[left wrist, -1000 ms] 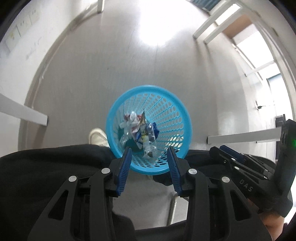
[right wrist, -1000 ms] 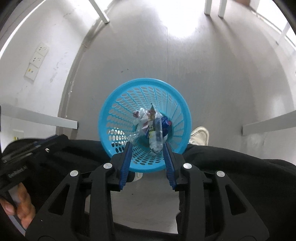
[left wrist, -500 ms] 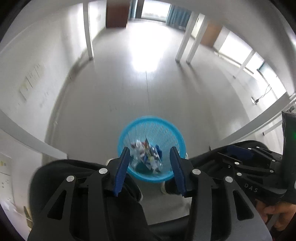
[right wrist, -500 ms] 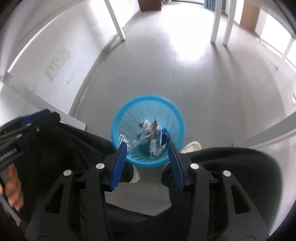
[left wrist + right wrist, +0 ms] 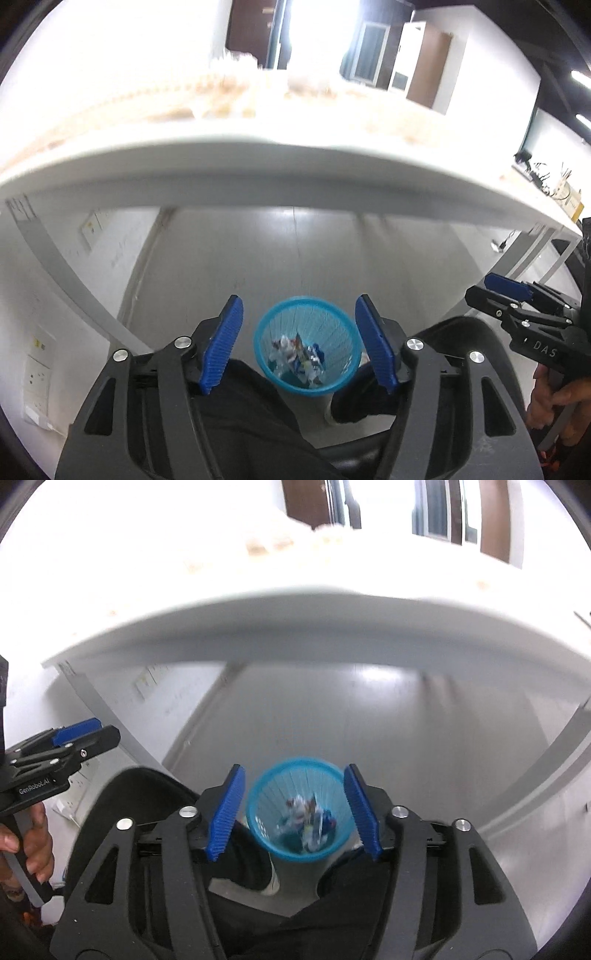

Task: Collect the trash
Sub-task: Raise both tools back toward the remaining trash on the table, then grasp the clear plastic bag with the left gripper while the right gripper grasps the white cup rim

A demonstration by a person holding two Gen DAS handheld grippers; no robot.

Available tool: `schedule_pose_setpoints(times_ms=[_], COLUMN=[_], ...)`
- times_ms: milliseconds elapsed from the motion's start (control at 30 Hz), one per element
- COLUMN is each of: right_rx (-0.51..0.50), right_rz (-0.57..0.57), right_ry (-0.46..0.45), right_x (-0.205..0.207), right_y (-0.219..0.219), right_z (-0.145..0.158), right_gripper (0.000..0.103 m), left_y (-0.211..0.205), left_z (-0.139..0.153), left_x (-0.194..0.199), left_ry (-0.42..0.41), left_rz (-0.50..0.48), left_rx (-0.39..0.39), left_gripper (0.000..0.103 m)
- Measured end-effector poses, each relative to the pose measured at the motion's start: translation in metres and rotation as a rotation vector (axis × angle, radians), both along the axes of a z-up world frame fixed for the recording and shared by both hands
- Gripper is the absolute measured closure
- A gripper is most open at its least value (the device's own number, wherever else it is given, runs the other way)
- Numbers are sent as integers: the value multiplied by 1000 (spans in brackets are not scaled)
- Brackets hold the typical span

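A blue mesh trash basket (image 5: pixel 334 332) (image 5: pixel 273 794) stands on the grey floor far below, between a person's dark trouser legs. Crumpled wrappers and plastic trash (image 5: pixel 297 354) (image 5: pixel 308 821) lie in its bottom. My left gripper (image 5: pixel 300 343) hangs high above the basket, its jaws opening with nothing between the blue pads. My right gripper (image 5: pixel 293 806) is likewise high above, jaws opening and empty. Each gripper also shows at the edge of the other's view, the right gripper (image 5: pixel 524 306) held by a hand, the left gripper (image 5: pixel 62 749) too.
A white table edge (image 5: pixel 295 162) (image 5: pixel 332 616) arcs across both views above the floor, its top overexposed and blurred. White table legs (image 5: pixel 62 273) slant at the left. Wall sockets (image 5: pixel 37 376) sit low on the white wall. A white shoe (image 5: pixel 273 878) rests by the basket.
Both grippers rose well away from the basket and tilted up, so the table edge came into view. Both pairs of jaws widened. The basket looks much smaller.
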State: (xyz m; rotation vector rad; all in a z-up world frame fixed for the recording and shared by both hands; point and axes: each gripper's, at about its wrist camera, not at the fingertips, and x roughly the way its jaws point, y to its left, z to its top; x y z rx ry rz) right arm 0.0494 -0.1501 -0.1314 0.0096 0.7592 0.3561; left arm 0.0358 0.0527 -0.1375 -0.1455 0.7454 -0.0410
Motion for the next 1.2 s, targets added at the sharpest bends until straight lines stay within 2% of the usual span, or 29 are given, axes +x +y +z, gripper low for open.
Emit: schedule_pose_setpoints(times_ms=[100,233,367,533,733,933,1200], right_rx=[-8,16,35,42,52,64,88], right_rz=[15,35,54,78,100,135,167], right_ry=[-46,-94,-138,-165,-197,-203,-185], right_x=[-5,-8,-11,-3,11,43,97], right_y=[4,8,6,13,29,51,69], right_z=[20,45,72,90,114,131,146], right_gripper=[45,43,38,34,27,19,11], left_y=[-5,-10,-7,5,20,38,71], left_z=[15,32,54,74,98,114,129], left_x=[-10,-17,-25,-21,-1,28,71], left_ry=[-49,-110,-161,-194,-228,-237,-238], left_rz=[-16,-18,-7,12,7,27,76], left_rx=[42,72,63,48,44,58,26], left_gripper=[38,30,21,13,6,6,6])
